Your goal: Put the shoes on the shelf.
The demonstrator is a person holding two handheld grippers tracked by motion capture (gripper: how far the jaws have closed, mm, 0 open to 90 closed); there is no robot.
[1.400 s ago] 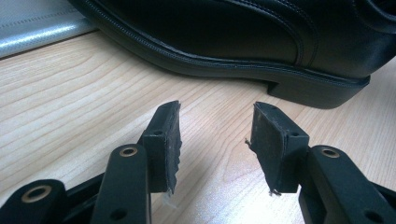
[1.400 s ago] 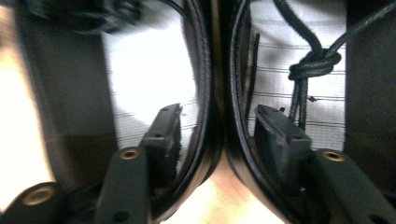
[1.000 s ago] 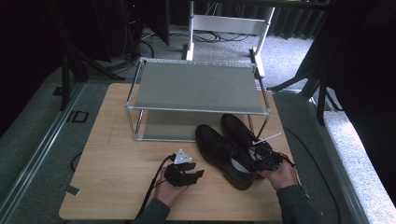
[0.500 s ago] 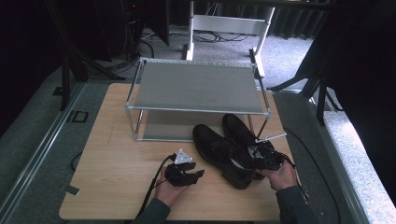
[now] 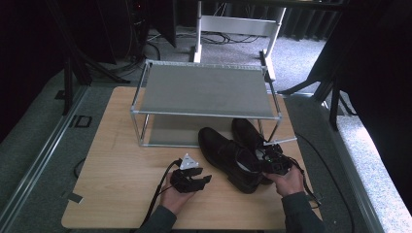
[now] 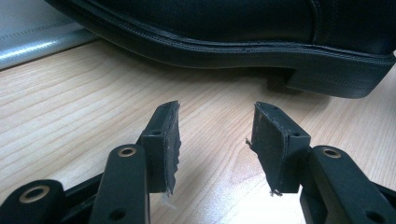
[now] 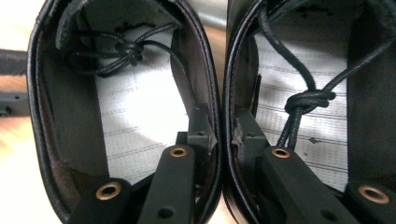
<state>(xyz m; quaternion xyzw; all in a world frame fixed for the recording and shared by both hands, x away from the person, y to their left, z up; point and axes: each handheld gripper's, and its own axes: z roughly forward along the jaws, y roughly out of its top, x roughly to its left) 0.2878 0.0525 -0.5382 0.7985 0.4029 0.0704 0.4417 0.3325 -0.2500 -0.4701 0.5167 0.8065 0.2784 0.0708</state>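
Right gripper (image 7: 218, 128) clamped on touching inner collars of pair of black leather lace-up shoes (image 5: 238, 158), beside grey metal rack (image 5: 206, 90). Left gripper (image 6: 215, 140) open, idle. Risk: collar slipping out, dropping one shoe.

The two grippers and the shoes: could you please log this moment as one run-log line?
right gripper: shut on both shoes' adjoining inner walls | left gripper: open, holding nothing, on table beside near shoe | rack: unloaded

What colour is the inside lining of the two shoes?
The lining is light grey with thin stitched lines, under black laces. The right gripper view shows it best.
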